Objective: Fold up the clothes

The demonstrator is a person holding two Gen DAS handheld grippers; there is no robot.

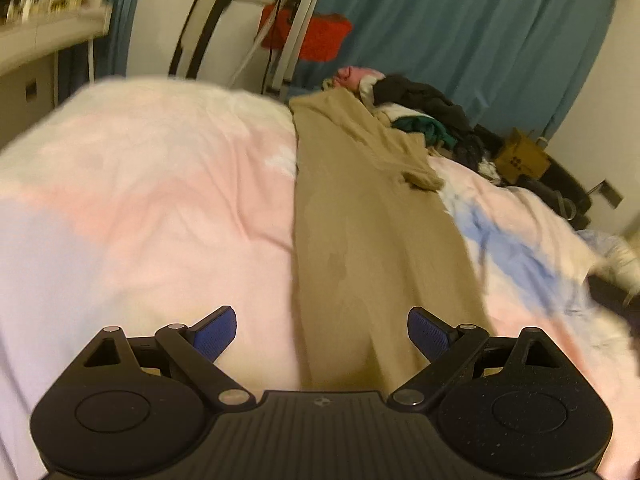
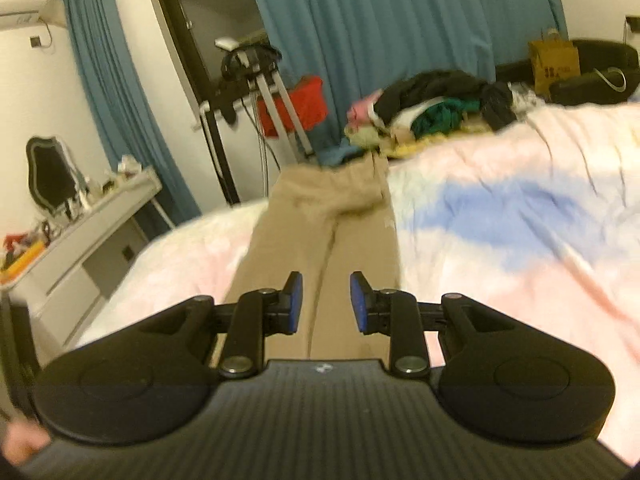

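A pair of tan trousers (image 1: pixel 360 216) lies stretched lengthwise on the pink, white and blue bedspread (image 1: pixel 152 200), waist end far, legs side by side toward me. My left gripper (image 1: pixel 322 330) is wide open and empty above the near leg ends. In the right wrist view the trousers (image 2: pixel 324 220) run from the far bed edge toward me. My right gripper (image 2: pixel 326 302) is open with a narrower gap, empty, above the seam between the two legs.
A pile of mixed dark, green and pink clothes (image 2: pixel 432 104) sits at the far corner of the bed (image 2: pixel 520 220). A white dresser (image 2: pixel 80 240) stands left of the bed. A metal stand with a red bag (image 2: pixel 296 104) is by the blue curtain (image 2: pixel 400 20).
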